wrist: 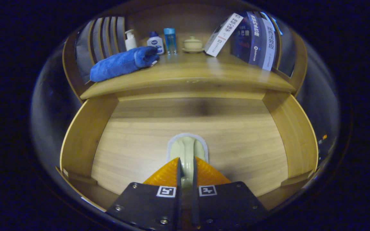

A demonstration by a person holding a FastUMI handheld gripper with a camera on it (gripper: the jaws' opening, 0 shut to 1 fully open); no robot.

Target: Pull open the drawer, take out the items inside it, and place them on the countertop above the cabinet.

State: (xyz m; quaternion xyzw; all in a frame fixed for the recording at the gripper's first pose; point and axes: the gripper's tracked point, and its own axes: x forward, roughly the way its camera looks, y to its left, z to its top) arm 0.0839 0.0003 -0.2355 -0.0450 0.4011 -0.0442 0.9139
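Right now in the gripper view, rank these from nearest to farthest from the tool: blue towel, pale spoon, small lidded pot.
1. Pale spoon, pinched between the tool fingers, inside the drawer.
2. Blue towel, countertop, left.
3. Small lidded pot, countertop, at the back.

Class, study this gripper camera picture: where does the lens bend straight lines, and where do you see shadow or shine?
In the gripper view, fisheye distortion bows the drawer walls and the countertop edge. A soft dark shadow lies on the drawer's back wall. The countertop carries pale sheen near the leaning box. The gripper, shut on the pale green object, looks sharp.
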